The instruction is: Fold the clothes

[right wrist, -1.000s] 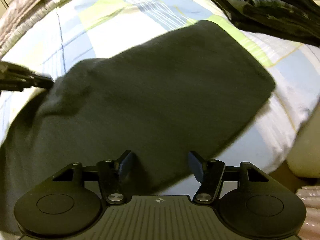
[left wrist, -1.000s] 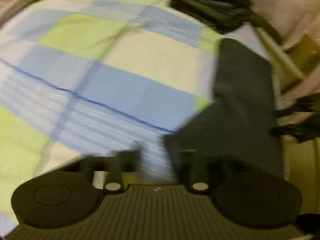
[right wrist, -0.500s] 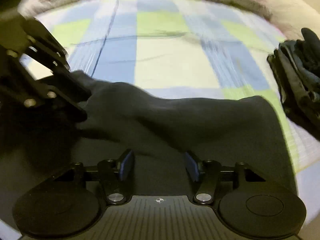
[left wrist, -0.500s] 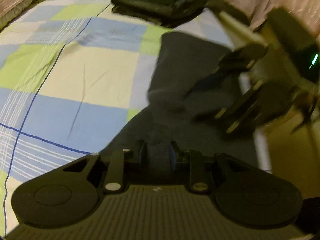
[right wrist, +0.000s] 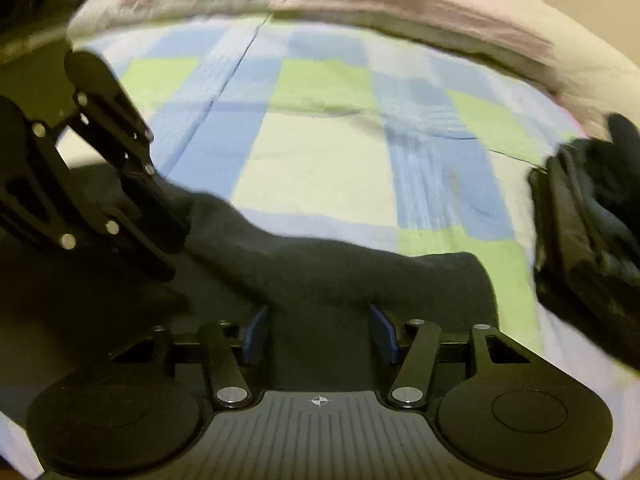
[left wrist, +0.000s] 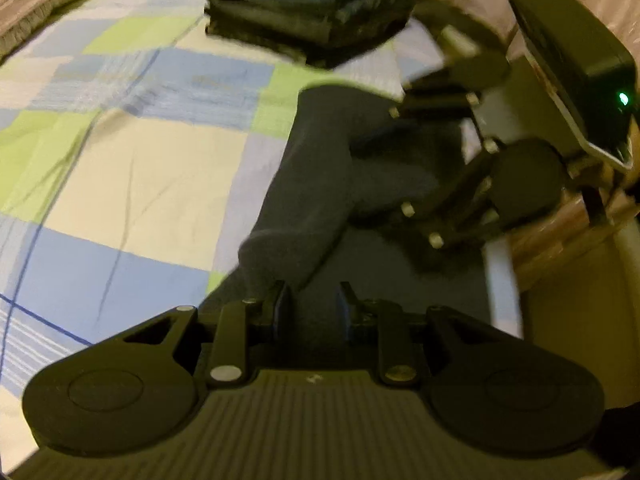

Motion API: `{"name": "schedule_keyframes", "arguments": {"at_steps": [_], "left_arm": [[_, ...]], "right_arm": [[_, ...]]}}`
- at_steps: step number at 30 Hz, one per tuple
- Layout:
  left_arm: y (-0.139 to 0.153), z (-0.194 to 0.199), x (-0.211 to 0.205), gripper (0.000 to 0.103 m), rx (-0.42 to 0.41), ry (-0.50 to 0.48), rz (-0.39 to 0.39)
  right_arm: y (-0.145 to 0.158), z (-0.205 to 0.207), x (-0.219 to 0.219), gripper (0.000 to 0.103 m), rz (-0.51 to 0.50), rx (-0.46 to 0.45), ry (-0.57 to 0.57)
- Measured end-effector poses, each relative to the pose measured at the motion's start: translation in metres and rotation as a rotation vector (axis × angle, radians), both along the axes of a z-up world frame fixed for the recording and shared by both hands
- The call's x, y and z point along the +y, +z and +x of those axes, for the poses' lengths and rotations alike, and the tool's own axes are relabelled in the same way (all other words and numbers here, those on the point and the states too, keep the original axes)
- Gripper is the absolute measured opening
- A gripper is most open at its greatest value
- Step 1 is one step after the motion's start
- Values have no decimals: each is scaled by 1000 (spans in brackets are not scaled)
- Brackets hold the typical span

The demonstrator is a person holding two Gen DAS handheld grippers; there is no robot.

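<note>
looking along the left claw (left wrist: 313, 305), its fingers sit narrow with a ridge of the dark grey garment (left wrist: 320, 168) pinched between them at lower centre. the garment runs up the middle of the frame over the checked bedsheet (left wrist: 132, 168). the right claw (left wrist: 436, 184) grips the cloth at centre right. a stack of folded dark clothes (left wrist: 316, 12) lies at the top.

from the right claw (right wrist: 318, 334), blue-padded fingers stand moderately apart with the dark grey garment (right wrist: 328, 276) bunched between them; whether they clamp it i cannot tell. the left claw (right wrist: 160, 216) holds the cloth at left. the stack of folded dark clothes (right wrist: 592, 240) sits at the right edge, the bedsheet (right wrist: 320, 152) beyond.
</note>
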State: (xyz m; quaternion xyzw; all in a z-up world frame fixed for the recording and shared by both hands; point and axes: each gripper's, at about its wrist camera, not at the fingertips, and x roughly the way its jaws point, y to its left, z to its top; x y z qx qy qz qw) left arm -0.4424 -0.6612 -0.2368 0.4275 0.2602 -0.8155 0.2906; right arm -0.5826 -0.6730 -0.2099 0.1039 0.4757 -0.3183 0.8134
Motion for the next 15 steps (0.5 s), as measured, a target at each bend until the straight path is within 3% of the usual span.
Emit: {"name": "schedule_keyframes", "arguments": {"at_steps": [5,10,14,15], "left_arm": [[9,3,10,19,-26,26,-21],[21,38,31,20,-76,140,-3],[6,55,39,22,-131,226,24],[1,55,38,24,-129,237,24]], "right_arm": [[-7,-34,-28,55,-50,35,-49],[14,-59,-31,55,-30,49,-216],[40,-38,1,55,-59,-42,-123],[33,-35,4,55,-32,-40,-96]]}}
